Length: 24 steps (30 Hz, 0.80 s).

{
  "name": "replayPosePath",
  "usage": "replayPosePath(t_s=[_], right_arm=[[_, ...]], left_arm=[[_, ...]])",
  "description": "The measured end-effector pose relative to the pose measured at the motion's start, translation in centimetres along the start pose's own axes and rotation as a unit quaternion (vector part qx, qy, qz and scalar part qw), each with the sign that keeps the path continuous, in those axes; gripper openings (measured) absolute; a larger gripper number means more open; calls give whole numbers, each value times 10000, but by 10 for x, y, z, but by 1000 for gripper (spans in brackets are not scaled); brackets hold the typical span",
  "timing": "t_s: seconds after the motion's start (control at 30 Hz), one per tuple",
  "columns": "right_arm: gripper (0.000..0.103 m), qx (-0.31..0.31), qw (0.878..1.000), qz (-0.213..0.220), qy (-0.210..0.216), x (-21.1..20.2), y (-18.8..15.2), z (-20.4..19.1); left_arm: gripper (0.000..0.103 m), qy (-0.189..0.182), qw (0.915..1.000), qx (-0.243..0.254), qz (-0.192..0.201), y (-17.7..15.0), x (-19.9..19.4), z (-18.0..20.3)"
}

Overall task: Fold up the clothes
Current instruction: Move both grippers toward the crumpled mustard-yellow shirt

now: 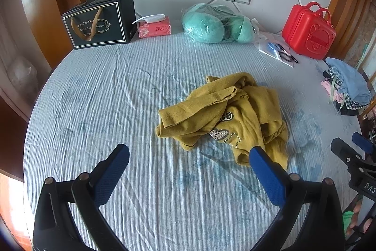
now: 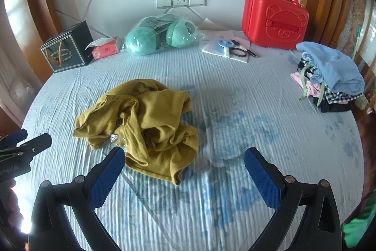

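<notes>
A mustard-yellow garment with a rhinestone patch lies crumpled in the middle of the pale blue bed sheet. It also shows in the right wrist view. My left gripper is open and empty, held above the sheet just in front of the garment, its right pad over the garment's near edge. My right gripper is open and empty, just right of the garment's near edge. Each gripper shows at the edge of the other's view: the right one, the left one.
A pile of other clothes lies at the bed's right edge. Along the headboard stand a dark gift box, a tissue pack, bagged green plush, papers with scissors and a red case.
</notes>
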State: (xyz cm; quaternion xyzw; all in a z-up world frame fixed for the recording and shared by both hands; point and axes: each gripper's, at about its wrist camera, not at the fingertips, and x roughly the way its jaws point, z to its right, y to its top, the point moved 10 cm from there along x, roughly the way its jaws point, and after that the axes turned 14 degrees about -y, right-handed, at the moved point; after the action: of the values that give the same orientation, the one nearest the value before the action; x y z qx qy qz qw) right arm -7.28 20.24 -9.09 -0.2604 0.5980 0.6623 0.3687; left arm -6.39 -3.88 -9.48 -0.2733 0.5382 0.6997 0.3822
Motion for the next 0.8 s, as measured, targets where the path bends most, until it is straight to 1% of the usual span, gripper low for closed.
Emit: replayPosePath(t_s=[0.27,0.43,0.57,0.73,0.77,0.8], right_arm=[[103,30,10000,-64,29,4,-1,2],[103,-13,9997,-217,80,12,-5,-1],[103,9,9995,-310,71,18,-7,0],[102,73,9987,-443,223,30,-11,1],[101,92,9984,-482,271,34,-12,1],[95,94,9981,-529,297,37,-13,1]], left_arm=[[103,7,10000,-57,-41,0,6,-7],[103,-24,9999,-126,-100,-2,14,-12],[103,-8,9998,-127,-155,-2,26,-17],[103,-152,9998,-35,-141,9,49,-14],[103,-178,9997,8,-136,12,54,-11],[103,-189,9997,76,-131,15,61,-9]])
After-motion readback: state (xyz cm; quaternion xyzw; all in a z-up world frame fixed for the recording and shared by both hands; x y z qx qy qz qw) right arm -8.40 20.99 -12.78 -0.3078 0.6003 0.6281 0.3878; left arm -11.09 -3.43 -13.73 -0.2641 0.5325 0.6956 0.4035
